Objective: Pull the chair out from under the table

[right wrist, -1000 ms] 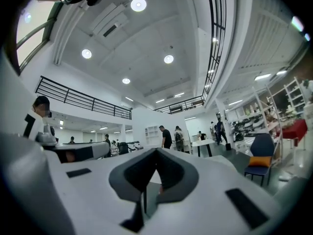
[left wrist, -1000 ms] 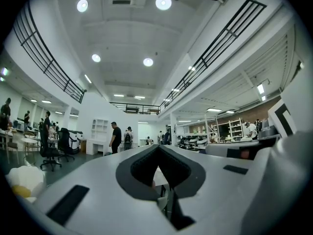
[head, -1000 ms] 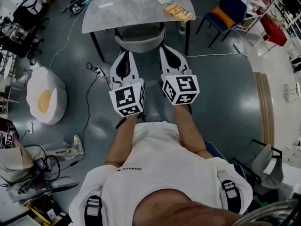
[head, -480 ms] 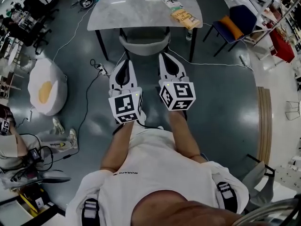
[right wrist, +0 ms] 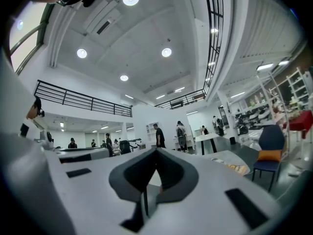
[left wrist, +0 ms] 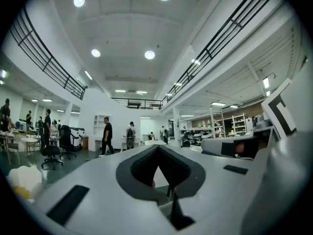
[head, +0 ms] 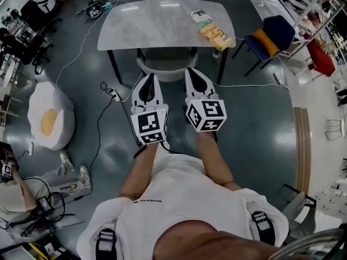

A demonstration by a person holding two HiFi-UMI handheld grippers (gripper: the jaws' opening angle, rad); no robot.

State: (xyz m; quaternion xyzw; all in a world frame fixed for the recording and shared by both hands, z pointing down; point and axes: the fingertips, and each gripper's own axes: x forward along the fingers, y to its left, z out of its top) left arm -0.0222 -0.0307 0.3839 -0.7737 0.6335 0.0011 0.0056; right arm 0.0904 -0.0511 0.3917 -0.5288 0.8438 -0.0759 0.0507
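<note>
- Standing behind the person, I see the widest open floor [head: 255, 129] at the right middle of the head view, bare up to a pale curved strip at the far right edge.
- At the left middle an egg-shaped cushion [head: 47, 121] sits on the floor, and a black cable [head: 101, 124] trails between it and the left gripper.
- At the upper middle lies the table [head: 157, 23], its near edge running across above both grippers, with a dark leg under each near corner and a yellow book [head: 216, 34] on its right end.
- A blue chair [head: 269, 37] with an orange cushion stands at the upper right, near the table's right leg.
- The chair [head: 165, 69] is tucked under the table's near edge, between the two legs; only its curved grey back shows.
- The left gripper [head: 149, 79] points at the back's left end, jaws pressed together and empty.
- The right gripper [head: 191, 72] points at the back's right end, jaws likewise closed on nothing.
- Whether either tip touches the chair back I cannot tell.
</note>
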